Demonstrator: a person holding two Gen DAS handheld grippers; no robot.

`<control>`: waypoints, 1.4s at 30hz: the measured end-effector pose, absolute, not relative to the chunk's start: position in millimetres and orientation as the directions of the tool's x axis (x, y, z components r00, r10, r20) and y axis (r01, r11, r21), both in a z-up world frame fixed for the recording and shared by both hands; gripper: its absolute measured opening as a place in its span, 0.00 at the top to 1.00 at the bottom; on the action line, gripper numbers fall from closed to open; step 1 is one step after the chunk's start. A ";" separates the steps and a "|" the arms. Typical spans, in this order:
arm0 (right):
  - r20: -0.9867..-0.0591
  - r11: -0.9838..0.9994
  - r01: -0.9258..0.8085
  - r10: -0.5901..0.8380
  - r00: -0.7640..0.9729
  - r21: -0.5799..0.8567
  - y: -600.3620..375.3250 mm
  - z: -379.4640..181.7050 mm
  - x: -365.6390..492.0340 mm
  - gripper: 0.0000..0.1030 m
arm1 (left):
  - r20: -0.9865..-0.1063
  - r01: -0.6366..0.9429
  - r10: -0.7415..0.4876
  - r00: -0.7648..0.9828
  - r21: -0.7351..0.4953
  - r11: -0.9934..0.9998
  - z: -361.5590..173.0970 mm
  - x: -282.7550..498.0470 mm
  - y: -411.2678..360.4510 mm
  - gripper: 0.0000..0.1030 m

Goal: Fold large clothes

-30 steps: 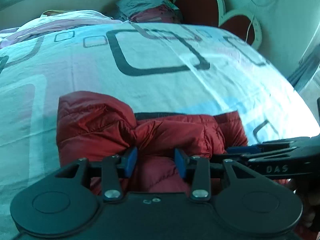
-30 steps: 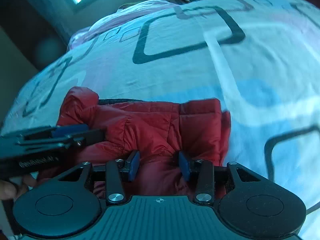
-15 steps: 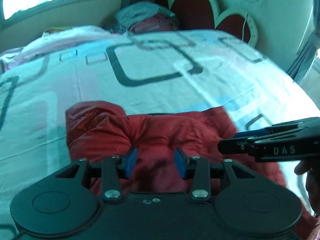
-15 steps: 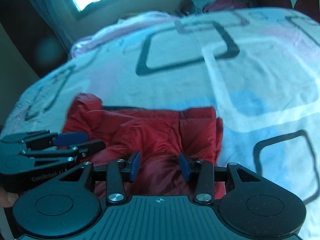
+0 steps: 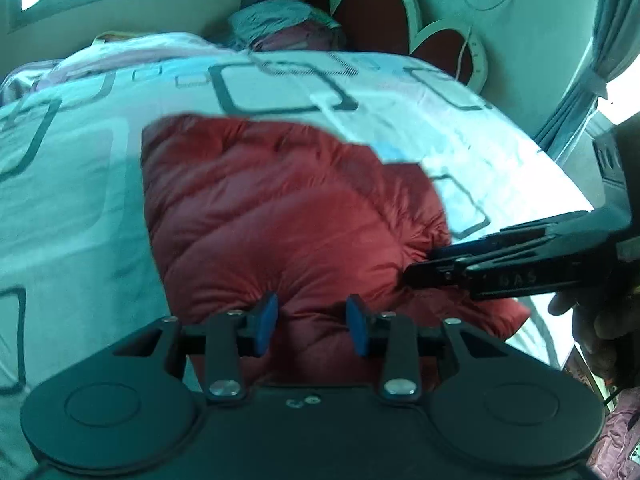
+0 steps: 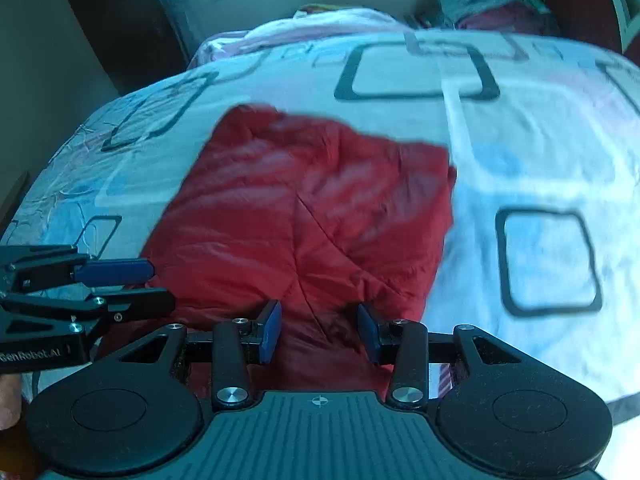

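A red puffer jacket (image 5: 288, 208) is lying on a patterned bedsheet (image 5: 80, 168), its near hem hiding behind 2 grippers. The left gripper (image 5: 311, 330) and right gripper (image 6: 318, 330) are each pinching bunched jacket fabric between narrowly set blue pads. Motion is blurring the jacket's far edge. Bare sheet is lying all around; pillows (image 5: 288, 28) are sitting far off

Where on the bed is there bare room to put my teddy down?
The bedspread is bare between the red jacket and the pillows by the headboard. There is another bare strip on the jacket's right in the right wrist view. It is crowded near the front edge, where the left tool and right tool pinch the jacket.
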State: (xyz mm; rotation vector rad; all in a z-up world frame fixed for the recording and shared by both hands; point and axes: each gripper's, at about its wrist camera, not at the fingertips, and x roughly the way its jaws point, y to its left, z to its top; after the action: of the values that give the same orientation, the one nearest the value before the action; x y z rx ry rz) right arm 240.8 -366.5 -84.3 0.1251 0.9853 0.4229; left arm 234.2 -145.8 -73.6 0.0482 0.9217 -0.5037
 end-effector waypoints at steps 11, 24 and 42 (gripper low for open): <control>-0.765 0.920 -0.247 0.390 0.512 0.303 -377.0 -96.7 226.6 0.59 | -0.768 0.376 -0.382 0.514 -0.198 0.905 -82.9 226.4 -146.6 0.65; -0.752 0.880 -0.394 0.444 0.487 0.265 -372.3 -79.9 158.4 0.58 | -0.770 0.375 -0.388 0.506 -0.209 0.903 -78.1 160.2 -136.6 0.65; -0.707 0.874 -0.390 0.471 0.527 0.291 -376.6 -71.0 155.7 0.58 | -0.738 0.346 -0.371 0.563 -0.198 0.917 -62.6 160.7 -121.1 0.65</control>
State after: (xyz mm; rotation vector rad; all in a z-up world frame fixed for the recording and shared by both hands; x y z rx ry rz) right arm 155.7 -376.6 -71.0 0.1005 0.8751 0.5154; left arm 160.7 -121.1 -62.6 -0.0318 0.8760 -0.4221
